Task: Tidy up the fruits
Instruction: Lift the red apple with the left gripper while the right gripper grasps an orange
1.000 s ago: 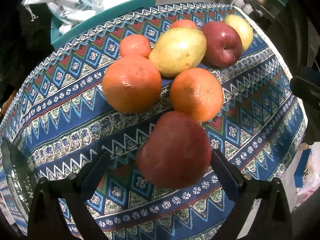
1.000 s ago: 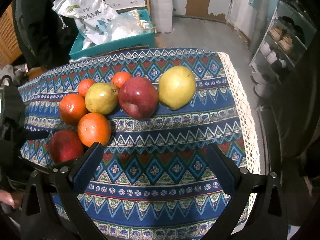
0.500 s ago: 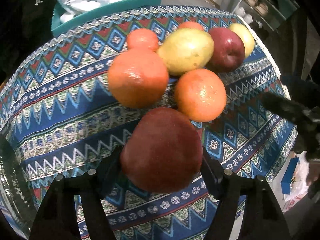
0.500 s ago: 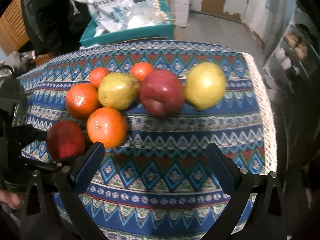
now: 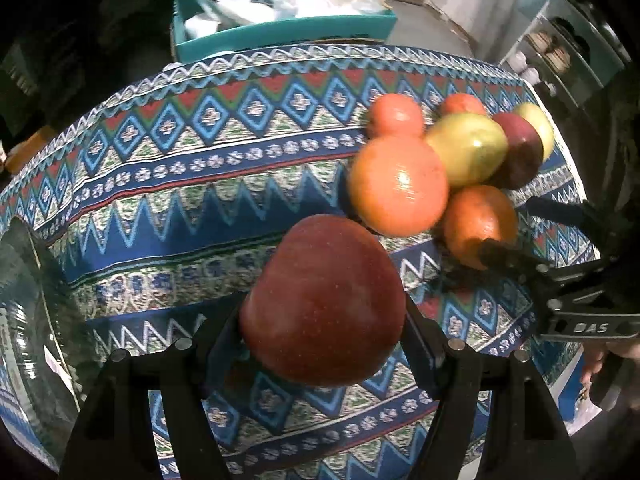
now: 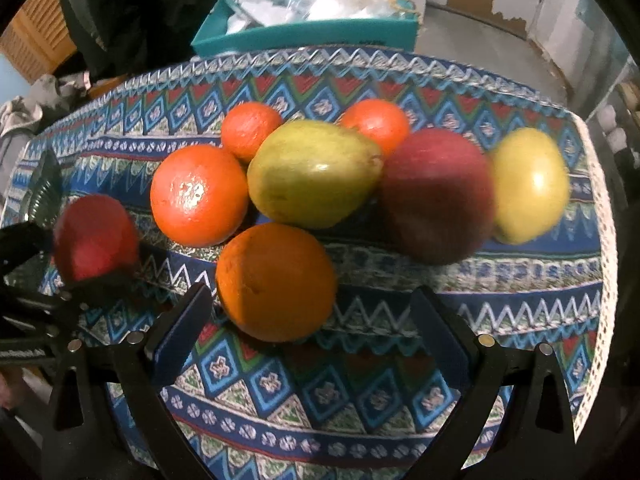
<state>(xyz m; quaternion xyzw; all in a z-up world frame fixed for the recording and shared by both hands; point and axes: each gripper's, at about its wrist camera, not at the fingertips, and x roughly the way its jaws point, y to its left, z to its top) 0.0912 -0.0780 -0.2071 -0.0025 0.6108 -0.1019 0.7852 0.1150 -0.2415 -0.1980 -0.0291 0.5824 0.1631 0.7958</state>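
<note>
Left wrist view shows the patterned tablecloth (image 5: 224,184) spread across the scene, with a glass dish (image 5: 24,312) at its near left edge. Next in size, the left gripper (image 5: 324,328) has its jaws clamped on a red apple (image 5: 324,300), held over the near part of the cloth. At far right sits the fruit cluster. The right gripper (image 6: 308,320), jaws apart, brackets the nearest orange (image 6: 276,280). Beyond it lie a green pear (image 6: 312,172) and a second red apple (image 6: 436,196).

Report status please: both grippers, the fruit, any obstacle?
Left gripper shut on red apple. Right gripper open, nearest orange between its fingers, ungripped. Nothing in the way.
</note>
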